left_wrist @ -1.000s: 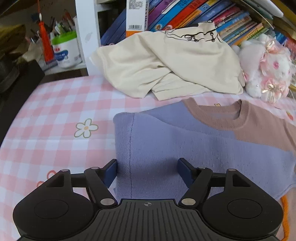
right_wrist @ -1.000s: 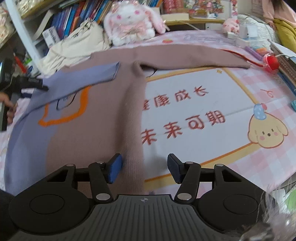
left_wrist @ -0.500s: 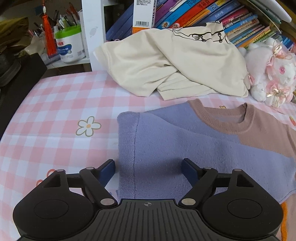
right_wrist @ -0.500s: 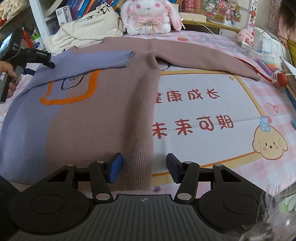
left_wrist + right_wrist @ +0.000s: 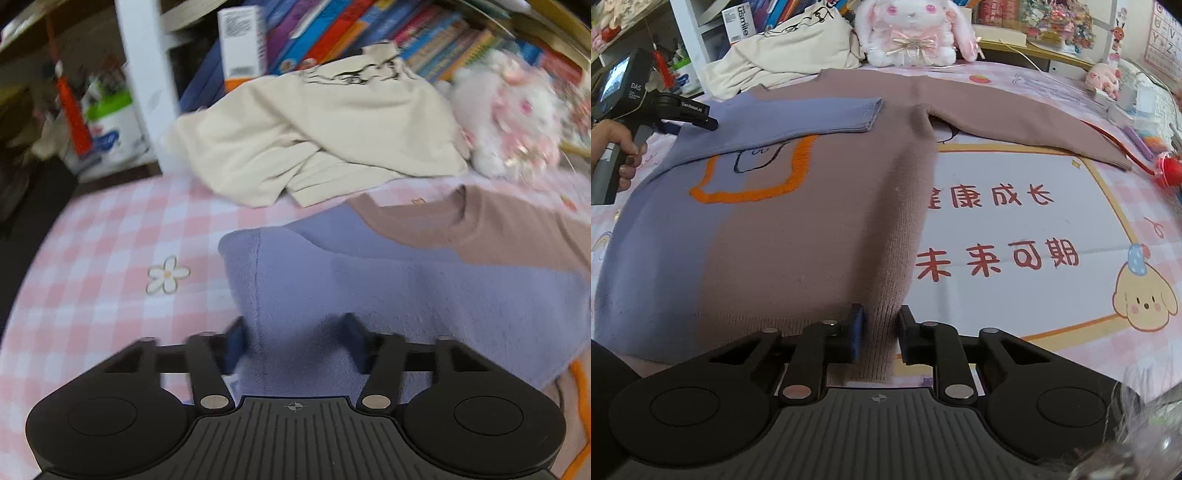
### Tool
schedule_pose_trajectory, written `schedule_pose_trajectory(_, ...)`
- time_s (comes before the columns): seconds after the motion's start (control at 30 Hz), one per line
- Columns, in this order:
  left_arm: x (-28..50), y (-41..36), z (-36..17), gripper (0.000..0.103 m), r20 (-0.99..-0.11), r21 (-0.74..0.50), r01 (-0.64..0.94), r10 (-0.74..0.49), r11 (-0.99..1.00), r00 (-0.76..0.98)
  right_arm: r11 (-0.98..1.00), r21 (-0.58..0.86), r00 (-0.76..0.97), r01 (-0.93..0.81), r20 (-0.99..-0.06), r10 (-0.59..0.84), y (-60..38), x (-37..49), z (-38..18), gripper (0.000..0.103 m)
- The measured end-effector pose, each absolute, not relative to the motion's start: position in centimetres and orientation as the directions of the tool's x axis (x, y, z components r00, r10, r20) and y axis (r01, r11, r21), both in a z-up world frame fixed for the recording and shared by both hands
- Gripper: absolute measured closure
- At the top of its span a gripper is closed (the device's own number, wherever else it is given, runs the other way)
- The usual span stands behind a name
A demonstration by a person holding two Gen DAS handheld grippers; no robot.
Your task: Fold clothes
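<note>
A lilac and mauve knit sweater (image 5: 798, 229) lies flat on the table, its lilac sleeve (image 5: 820, 118) folded across the chest and its mauve sleeve (image 5: 1027, 122) stretched out to the right. My right gripper (image 5: 879, 330) is shut on the sweater's bottom hem at the mauve side seam. My left gripper (image 5: 295, 339) straddles the lilac shoulder (image 5: 295, 280), its jaws partly closed around a raised fold of the knit. The left gripper also shows in the right wrist view (image 5: 701, 122), at the far left over the shoulder.
A cream garment (image 5: 314, 129) is heaped behind the sweater against a shelf of books (image 5: 332, 33). A white and pink plush rabbit (image 5: 912, 33) sits at the back. A printed mat (image 5: 1015, 229) covers the pink checked tablecloth (image 5: 110, 258). Small toys (image 5: 1167, 170) lie at the right edge.
My right gripper has closed on the sweater's hem at the side seam. My left gripper has narrowed its jaws around the lilac shoulder, bunching the knit between them.
</note>
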State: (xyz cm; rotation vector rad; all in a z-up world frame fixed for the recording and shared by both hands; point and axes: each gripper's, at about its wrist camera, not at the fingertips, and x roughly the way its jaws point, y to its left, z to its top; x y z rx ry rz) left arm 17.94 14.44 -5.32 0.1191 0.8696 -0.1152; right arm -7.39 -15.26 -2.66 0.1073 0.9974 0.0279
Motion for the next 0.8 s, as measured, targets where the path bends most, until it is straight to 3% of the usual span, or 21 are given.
schedule_pose_trajectory(0.03,18.0,14.5,-5.3,0.074,-0.766,0.058,0.143,-0.048,0.988,0.64,0.994,0.104,0.541,0.026,-0.838,0.073,-15.2,-7.3,-2.6,0.087)
schedule_pose_trajectory(0.17,18.1,14.9,-5.2,0.081,-0.765,0.063,0.124,-0.032,0.99,0.643,0.996,0.084,0.543,0.025,-0.838,0.057,-15.0,-7.0,-2.7,0.088)
schedule_pose_trajectory(0.47,18.0,16.1,-5.0,0.081,-0.772,0.091,0.069,0.026,0.993,0.635,1.0,0.025,0.575,0.009,-0.818,0.015,-14.7,-6.0,-3.2,0.088)
schedule_pose_trajectory(0.8,17.1,18.0,-5.2,0.08,-0.756,0.009,-0.001,0.007,1.0,0.654,0.999,0.034,0.569,0.005,-0.822,0.025,-15.0,-6.2,-3.1,0.089)
